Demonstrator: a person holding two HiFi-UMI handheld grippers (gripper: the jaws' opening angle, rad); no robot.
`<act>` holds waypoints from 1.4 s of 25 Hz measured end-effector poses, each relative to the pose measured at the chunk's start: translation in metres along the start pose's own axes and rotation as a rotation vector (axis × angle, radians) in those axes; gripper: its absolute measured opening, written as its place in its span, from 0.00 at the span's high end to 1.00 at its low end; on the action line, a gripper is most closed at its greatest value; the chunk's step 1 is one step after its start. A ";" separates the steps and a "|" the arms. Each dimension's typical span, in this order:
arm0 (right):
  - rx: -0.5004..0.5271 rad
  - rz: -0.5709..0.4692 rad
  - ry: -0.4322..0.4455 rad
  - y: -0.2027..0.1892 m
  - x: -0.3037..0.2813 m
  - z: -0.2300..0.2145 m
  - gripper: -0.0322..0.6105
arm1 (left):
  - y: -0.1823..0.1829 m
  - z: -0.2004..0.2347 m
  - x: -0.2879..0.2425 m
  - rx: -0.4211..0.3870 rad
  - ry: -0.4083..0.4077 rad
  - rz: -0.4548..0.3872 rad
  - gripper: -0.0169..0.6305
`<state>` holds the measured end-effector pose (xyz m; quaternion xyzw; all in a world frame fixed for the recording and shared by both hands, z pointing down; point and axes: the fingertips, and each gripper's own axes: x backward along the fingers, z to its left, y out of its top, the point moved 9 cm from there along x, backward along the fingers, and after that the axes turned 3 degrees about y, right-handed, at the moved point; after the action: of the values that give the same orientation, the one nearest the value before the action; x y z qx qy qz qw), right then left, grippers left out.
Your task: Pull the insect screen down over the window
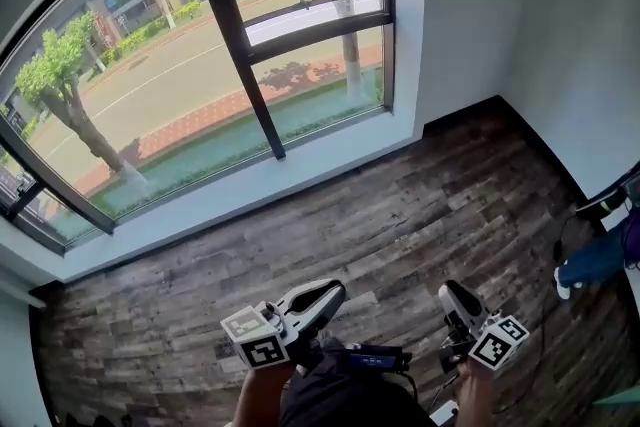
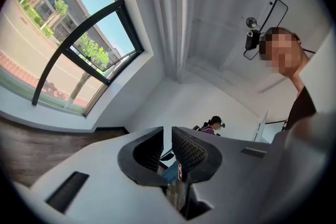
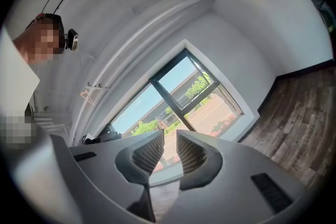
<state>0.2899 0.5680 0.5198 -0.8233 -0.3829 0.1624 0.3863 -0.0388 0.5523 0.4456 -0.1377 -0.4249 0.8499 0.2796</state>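
Up at the left, the window (image 1: 150,95) fills the head view's upper corner, dark-framed above a white sill and well apart from both grippers. Low over the wooden floor (image 1: 400,205), the left gripper (image 1: 330,293) holds its jaws a narrow gap apart with nothing between them. The right gripper (image 1: 450,293) beside it is likewise slightly open and empty. A person's leg (image 1: 590,260) shows at the far right edge.

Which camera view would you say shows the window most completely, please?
The head view: the window fills its upper left, with dark frame, sill and the street outside all visible. The left gripper view catches the window obliquely at its left edge; the right gripper view shows part of it, partly behind the jaws.
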 end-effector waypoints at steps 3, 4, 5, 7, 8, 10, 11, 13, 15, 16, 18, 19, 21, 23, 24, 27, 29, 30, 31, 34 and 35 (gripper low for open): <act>-0.013 -0.006 -0.022 0.019 -0.010 -0.028 0.84 | 0.013 0.016 -0.044 0.006 -0.029 0.004 0.91; -0.011 -0.002 -0.025 0.023 -0.015 -0.036 0.84 | 0.016 0.022 -0.055 0.009 -0.035 0.001 0.91; -0.008 0.004 -0.028 0.027 -0.021 -0.044 0.84 | 0.019 0.030 -0.066 0.013 -0.042 -0.003 0.91; 0.006 0.018 -0.041 0.037 -0.037 -0.059 0.84 | 0.026 0.051 -0.089 0.024 -0.064 -0.016 0.91; 0.022 0.025 -0.055 0.045 -0.044 -0.065 0.84 | 0.029 0.064 -0.103 0.032 -0.084 -0.023 0.91; 0.074 0.032 -0.093 0.067 -0.059 -0.077 0.84 | 0.038 0.088 -0.133 0.055 -0.124 -0.039 0.91; 0.097 0.032 -0.109 0.078 -0.069 -0.082 0.84 | 0.044 0.100 -0.148 0.066 -0.141 -0.046 0.91; 0.115 0.031 -0.118 0.098 -0.096 -0.094 0.84 | 0.065 0.124 -0.174 0.080 -0.168 -0.062 0.91; 0.128 0.049 -0.109 0.117 -0.128 -0.105 0.84 | 0.094 0.143 -0.191 0.079 -0.176 -0.071 0.91; 0.140 0.068 -0.106 0.125 -0.144 -0.110 0.84 | 0.107 0.152 -0.197 0.076 -0.175 -0.074 0.91; 0.165 0.102 -0.111 0.138 -0.174 -0.120 0.84 | 0.130 0.171 -0.205 0.062 -0.157 -0.069 0.91; 0.176 0.110 -0.115 0.143 -0.189 -0.123 0.84 | 0.140 0.182 -0.208 0.052 -0.143 -0.064 0.91; 0.197 0.118 -0.118 0.150 -0.217 -0.130 0.84 | 0.155 0.205 -0.216 0.033 -0.118 -0.050 0.91; 0.215 0.125 -0.120 0.155 -0.245 -0.140 0.84 | 0.170 0.228 -0.228 0.022 -0.101 -0.032 0.91; 0.215 0.131 -0.120 0.157 -0.257 -0.146 0.84 | 0.177 0.236 -0.235 0.018 -0.094 -0.025 0.91; 0.192 0.151 -0.111 0.162 -0.284 -0.167 0.84 | 0.190 0.254 -0.249 -0.002 -0.066 -0.014 0.91; 0.179 0.163 -0.093 0.168 -0.306 -0.183 0.84 | 0.199 0.270 -0.261 -0.024 -0.043 -0.015 0.91; 0.175 0.170 -0.079 0.173 -0.319 -0.192 0.84 | 0.205 0.277 -0.267 -0.033 -0.032 -0.018 0.91; 0.172 0.177 -0.063 0.178 -0.333 -0.202 0.84 | 0.212 0.284 -0.275 -0.041 -0.018 -0.021 0.91; 0.169 0.194 -0.013 0.194 -0.378 -0.237 0.84 | 0.233 0.306 -0.298 -0.078 0.031 -0.034 0.91; 0.164 0.200 0.003 0.200 -0.394 -0.249 0.84 | 0.239 0.316 -0.307 -0.094 0.051 -0.034 0.91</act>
<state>0.2736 0.0611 0.5182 -0.8233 -0.2839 0.2294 0.4347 -0.0261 0.0511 0.4431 -0.1650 -0.4594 0.8203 0.2981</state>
